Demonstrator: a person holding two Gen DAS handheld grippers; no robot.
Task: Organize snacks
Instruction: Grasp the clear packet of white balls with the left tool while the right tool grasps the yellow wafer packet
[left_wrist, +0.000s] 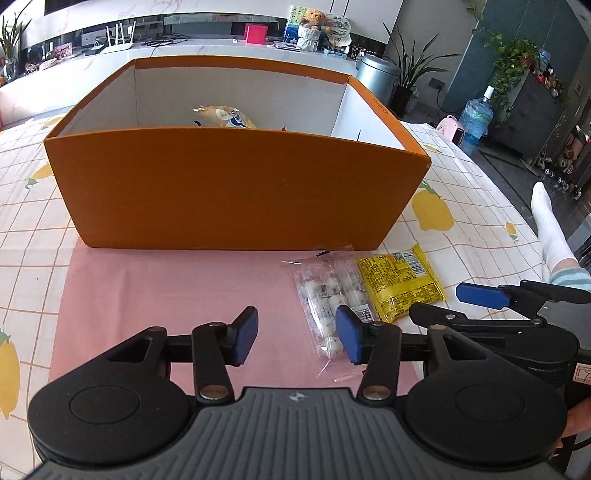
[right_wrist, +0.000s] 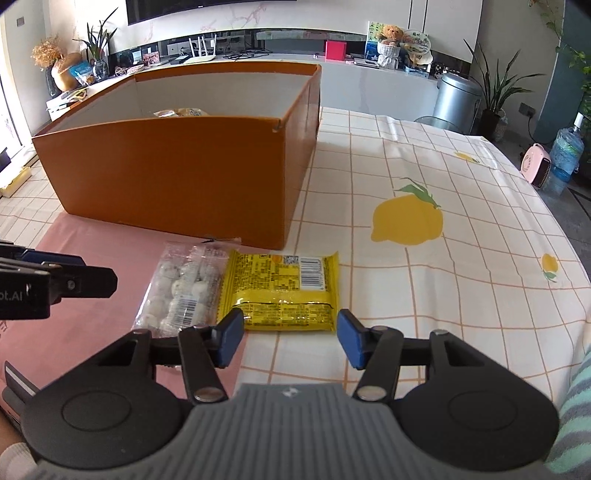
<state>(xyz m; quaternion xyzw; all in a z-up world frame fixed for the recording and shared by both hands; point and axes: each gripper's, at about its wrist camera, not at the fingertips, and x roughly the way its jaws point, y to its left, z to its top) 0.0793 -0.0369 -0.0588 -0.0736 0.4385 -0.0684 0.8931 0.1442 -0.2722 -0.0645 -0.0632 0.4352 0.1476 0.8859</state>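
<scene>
An open orange box stands on the table with a yellow snack bag inside. In front of it lie a clear packet of white round sweets and a yellow packet, side by side. My left gripper is open and empty over the pink mat, its right finger over the clear packet's near end. My right gripper is open and empty, just short of the yellow packet's near edge. It also shows in the left wrist view.
A pink mat lies on the lemon-print tablecloth. The table's right edge drops to the floor, where a water bottle and a metal bin stand. A counter with clutter runs behind.
</scene>
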